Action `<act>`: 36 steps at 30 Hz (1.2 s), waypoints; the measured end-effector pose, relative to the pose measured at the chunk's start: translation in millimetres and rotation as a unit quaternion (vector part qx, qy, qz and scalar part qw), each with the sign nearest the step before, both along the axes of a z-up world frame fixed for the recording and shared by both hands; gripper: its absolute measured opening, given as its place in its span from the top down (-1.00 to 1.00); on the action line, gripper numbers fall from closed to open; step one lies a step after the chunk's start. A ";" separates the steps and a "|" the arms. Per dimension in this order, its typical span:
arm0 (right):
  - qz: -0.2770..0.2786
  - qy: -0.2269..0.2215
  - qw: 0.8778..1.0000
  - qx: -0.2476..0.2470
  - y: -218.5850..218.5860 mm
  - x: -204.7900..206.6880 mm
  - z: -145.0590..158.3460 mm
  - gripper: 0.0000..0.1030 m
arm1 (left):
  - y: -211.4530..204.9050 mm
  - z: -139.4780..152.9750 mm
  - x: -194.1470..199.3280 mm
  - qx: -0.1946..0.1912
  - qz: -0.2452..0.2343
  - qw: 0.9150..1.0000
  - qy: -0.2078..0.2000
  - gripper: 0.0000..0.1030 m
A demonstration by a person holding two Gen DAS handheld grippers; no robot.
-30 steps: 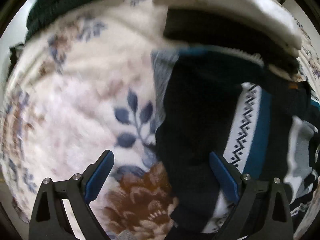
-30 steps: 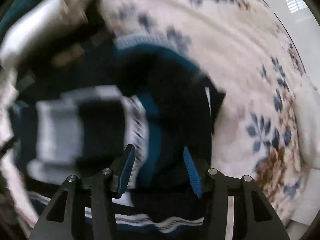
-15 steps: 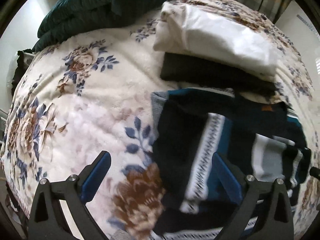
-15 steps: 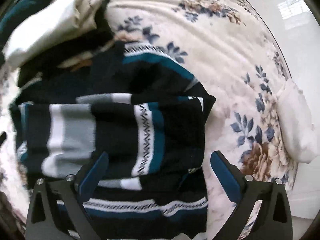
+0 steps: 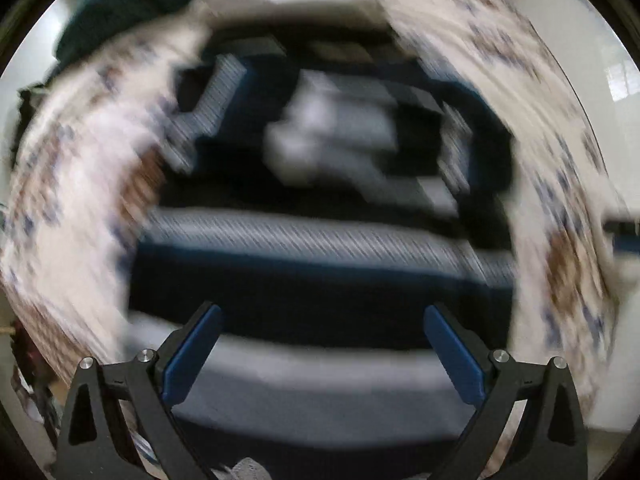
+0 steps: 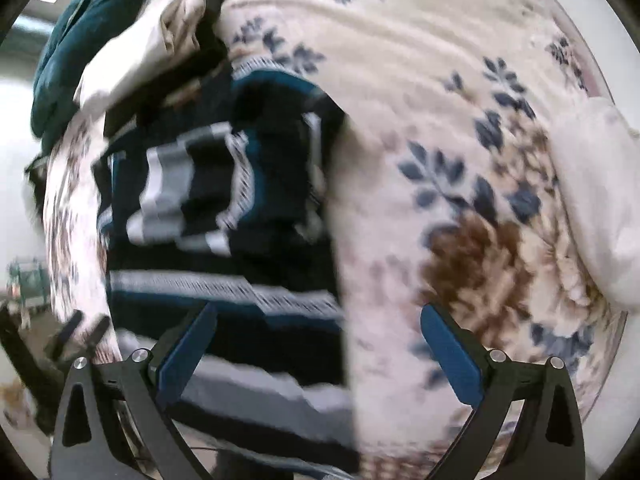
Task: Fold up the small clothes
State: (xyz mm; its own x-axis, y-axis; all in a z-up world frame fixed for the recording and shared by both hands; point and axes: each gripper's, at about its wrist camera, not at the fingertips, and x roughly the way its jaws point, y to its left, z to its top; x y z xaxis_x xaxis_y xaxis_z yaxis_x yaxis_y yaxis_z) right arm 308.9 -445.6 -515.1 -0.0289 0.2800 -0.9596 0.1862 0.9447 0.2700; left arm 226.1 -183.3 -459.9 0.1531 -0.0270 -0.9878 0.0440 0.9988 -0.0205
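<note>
Both grippers (image 5: 320, 344) (image 6: 316, 344) agape over sweater (image 6: 224, 208)

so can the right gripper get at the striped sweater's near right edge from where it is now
Probably yes: the right gripper is open, and the striped sweater lies flat on the floral blanket with its right edge between the fingers, nothing covering it.

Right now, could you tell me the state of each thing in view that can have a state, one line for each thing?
Left gripper: open, holding nothing.
Right gripper: open, holding nothing.
Striped sweater: partly folded, lying flat on the blanket.
Floral blanket: spread out under the clothes.
White garment: folded, resting on the black garment.
Black garment: folded, beside the sweater.
Teal cloth: bunched at the far edge.
</note>
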 end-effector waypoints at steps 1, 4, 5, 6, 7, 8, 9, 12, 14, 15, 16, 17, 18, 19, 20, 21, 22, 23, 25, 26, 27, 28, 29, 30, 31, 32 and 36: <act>0.011 0.003 1.000 -0.003 -9.8 -5.4 -0.9 -1.00 | -23.0 -13.6 -21.1 -0.005 -0.007 1.000 0.027 -1.00; 0.033 0.017 0.999 -0.011 -41.5 -20.8 -10.5 -1.00 | -75.8 -48.8 -71.2 -0.038 -0.027 0.995 0.094 -1.00; 0.037 0.023 0.999 -0.014 -52.7 -24.9 -15.6 -1.00 | -89.0 -57.2 -84.3 -0.043 -0.034 0.993 0.107 -1.00; 0.039 0.027 0.999 -0.015 -63.1 -28.1 -21.0 -1.00 | -101.7 -65.8 -96.5 -0.051 -0.042 0.991 0.119 -1.00; 0.038 0.032 0.999 -0.017 -73.9 -30.3 -26.0 -1.00 | -116.8 -76.9 -111.0 -0.058 -0.051 0.988 0.134 -1.00; 0.036 0.034 0.999 -0.017 -79.9 -31.2 -28.8 -1.00 | -126.6 -84.4 -120.1 -0.060 -0.056 0.986 0.144 -1.00; 0.032 0.037 0.999 -0.016 -89.3 -31.5 -33.5 -1.00 | -136.7 -92.6 -128.8 -0.066 -0.061 0.984 0.154 -1.00; 0.023 0.040 0.999 -0.013 -104.4 -28.1 -43.6 -1.00 | -161.0 -118.2 -146.6 -0.051 -0.074 0.981 0.173 -1.00; 0.019 0.039 0.999 -0.009 -107.6 -20.5 -48.5 -1.00 | -169.9 -125.9 -149.5 -0.021 -0.082 0.985 0.153 -0.98; 0.016 0.037 0.999 -0.001 -108.4 -13.4 -52.1 -1.00 | -171.2 -125.8 -148.7 -0.018 -0.083 0.986 0.141 -0.89; 0.013 0.035 0.999 0.010 -107.6 -6.3 -55.3 -1.00 | -170.7 -123.7 -147.3 -0.008 -0.082 0.988 0.128 -0.51; 0.008 0.031 0.999 0.023 -106.3 2.9 -59.0 -1.00 | -168.6 -120.1 -145.8 -0.002 -0.078 0.990 0.119 0.10; 0.003 0.025 0.999 0.036 -103.4 13.4 -61.3 -0.99 | -165.1 -114.4 -143.7 -0.003 -0.074 0.991 0.108 0.47; -0.003 0.017 0.998 0.054 -101.9 28.4 -64.3 -0.97 | -158.7 -107.8 -140.6 -0.004 -0.068 0.993 0.096 0.84; -0.009 0.009 0.998 0.068 -100.0 43.3 -67.7 -0.94 | -152.9 -103.9 -138.7 -0.016 -0.060 0.994 0.091 0.85; -0.016 0.002 0.997 0.081 -97.2 61.2 -71.9 -0.92 | -145.7 -99.8 -136.3 -0.031 -0.050 0.994 0.087 0.85; -0.022 -0.003 0.995 0.096 -94.4 76.4 -76.2 -0.92 | -138.3 -94.6 -134.6 -0.037 -0.043 0.995 0.080 0.86; -0.031 -0.005 0.993 0.116 -90.2 94.6 -82.8 -0.89 | -134.7 -91.0 -133.6 -0.039 -0.041 0.996 0.075 0.86; -0.046 -0.002 0.988 0.145 -82.7 124.1 -97.5 -0.81 | -124.8 -79.7 -131.3 -0.046 -0.034 0.996 0.069 0.86; -0.054 0.004 0.986 0.160 -78.5 138.0 -106.8 -0.73 | -121.2 -74.3 -129.9 -0.050 -0.030 0.996 0.066 0.86; -0.063 0.015 0.983 0.172 -74.4 149.4 -118.0 -0.66 | -118.1 -67.8 -130.3 -0.053 -0.024 0.996 0.061 0.86; -0.069 0.029 0.980 0.183 -70.5 157.6 -128.3 -0.62 | -112.2 -58.3 -129.3 -0.058 -0.016 0.997 0.054 0.86; -0.078 0.044 0.976 0.197 -66.1 165.0 -139.7 -0.50 | -107.6 -51.6 -128.0 -0.061 -0.009 0.997 0.051 0.86; -0.086 0.057 0.972 0.209 -62.2 168.8 -149.4 -0.39 | -102.8 -45.5 -128.3 -0.064 -0.001 0.997 0.047 0.86; -0.090 0.070 0.968 0.225 -56.1 173.1 -158.6 -0.30 | -96.9 -37.2 -127.6 -0.068 0.009 0.997 0.042 0.86; -0.089 0.074 0.965 0.234 -51.2 174.4 -162.4 0.03 | -89.4 -30.6 -127.6 -0.072 0.015 0.997 0.040 0.86; -0.068 0.055 0.975 0.205 -27.2 178.4 -149.1 0.89 | -54.0 -7.3 -132.1 -0.090 0.043 0.995 0.025 0.86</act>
State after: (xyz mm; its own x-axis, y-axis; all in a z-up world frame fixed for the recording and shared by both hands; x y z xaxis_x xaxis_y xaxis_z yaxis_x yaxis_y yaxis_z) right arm 487.3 -472.9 -664.2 -0.0607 0.6475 -0.7596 0.3506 0.7264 0.5911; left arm 94.0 -237.4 -467.2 0.1135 -0.1928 -0.9747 -0.0471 0.9788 -0.1991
